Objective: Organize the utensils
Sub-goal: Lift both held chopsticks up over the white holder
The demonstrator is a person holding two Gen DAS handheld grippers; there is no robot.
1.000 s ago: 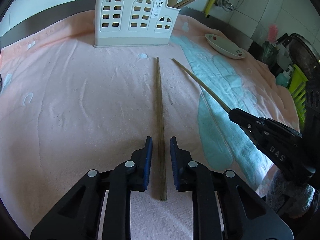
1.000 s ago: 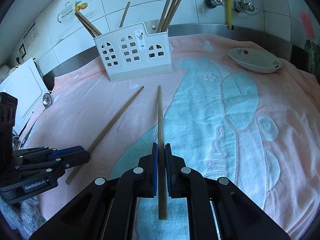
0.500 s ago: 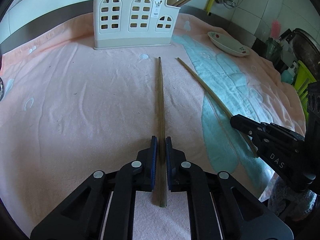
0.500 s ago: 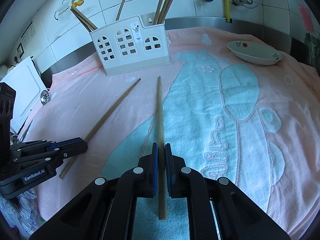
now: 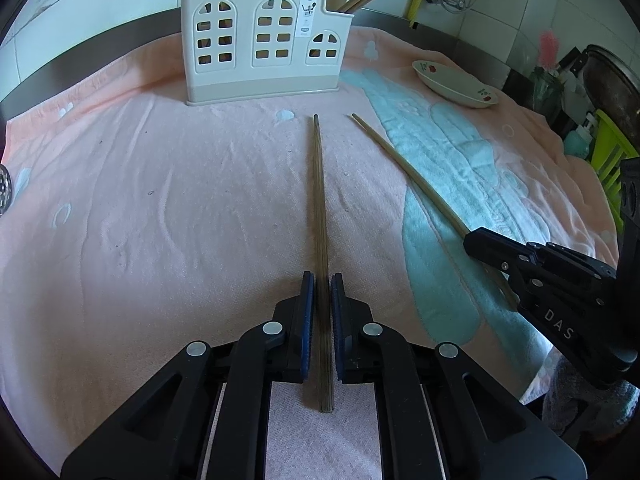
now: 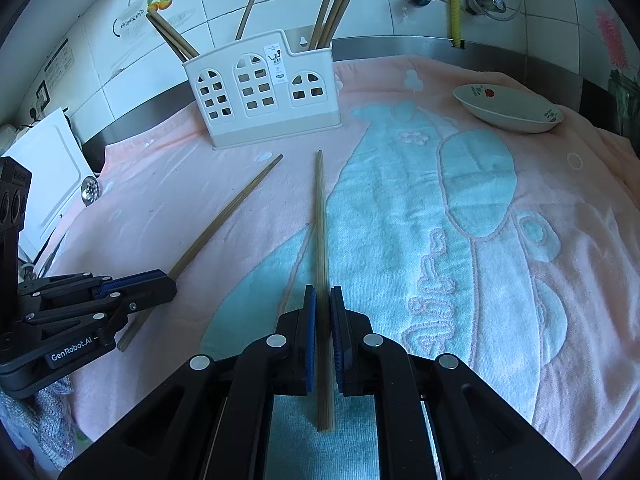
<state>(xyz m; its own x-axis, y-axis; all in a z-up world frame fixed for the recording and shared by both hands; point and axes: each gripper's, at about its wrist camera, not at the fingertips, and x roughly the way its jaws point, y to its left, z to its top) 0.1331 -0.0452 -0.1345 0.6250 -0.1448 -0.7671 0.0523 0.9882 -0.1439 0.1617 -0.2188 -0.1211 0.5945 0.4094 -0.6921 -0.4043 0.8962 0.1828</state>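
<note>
While angled down, left claw [image 5: 322, 280] and right claw [image 6: 323, 292] each grip a chopstick.

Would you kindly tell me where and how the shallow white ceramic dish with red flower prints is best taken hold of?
Grip the shallow white ceramic dish by its near rim, one finger inside and one under the flared wall, coming from the front at a downward slant. It looks too wide to span, and its rim stands clear of the pink towel, likely leaving room beneath.

Bare towel [image 6: 460, 240] lies open toward the utensil holder [image 6: 264, 92], whose standing chopsticks [image 6: 336, 0] seemingly crowd its compartments.
</note>
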